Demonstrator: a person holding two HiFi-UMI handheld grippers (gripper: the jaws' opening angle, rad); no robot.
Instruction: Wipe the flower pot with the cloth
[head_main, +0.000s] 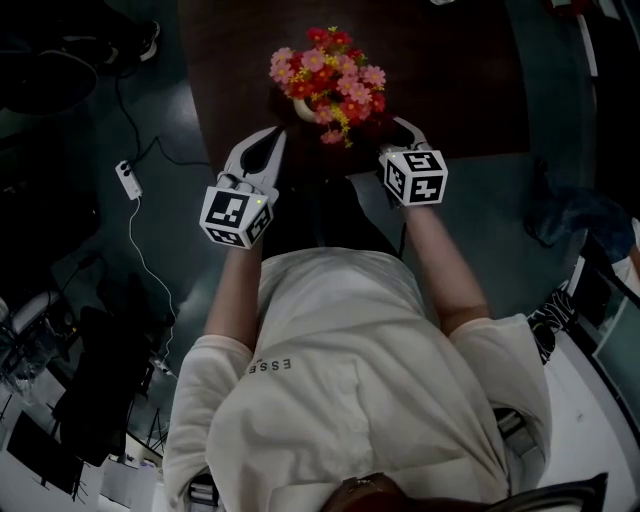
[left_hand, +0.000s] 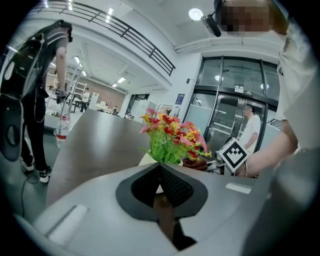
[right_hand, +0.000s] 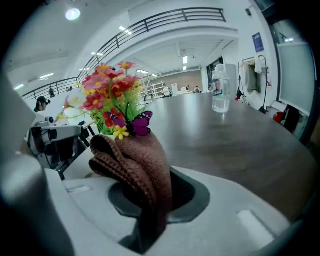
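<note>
Jaws of the right gripper (right_hand: 150, 196) pinch the brown knitted cloth (right_hand: 134, 167); left gripper (left_hand: 162, 184) closed, empty. Flower pot (head_main: 303, 109) stands between them near the bench (head_main: 455, 95) edge, unsteadied: a hard wipe may topple it.

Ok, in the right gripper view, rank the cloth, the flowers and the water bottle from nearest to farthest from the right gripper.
1. The brown cloth: clamped in the jaws of the right gripper, folded over to the left.
2. The flowers: just behind the cloth, upper left.
3. The water bottle: far across the dark table, upper right.
</note>
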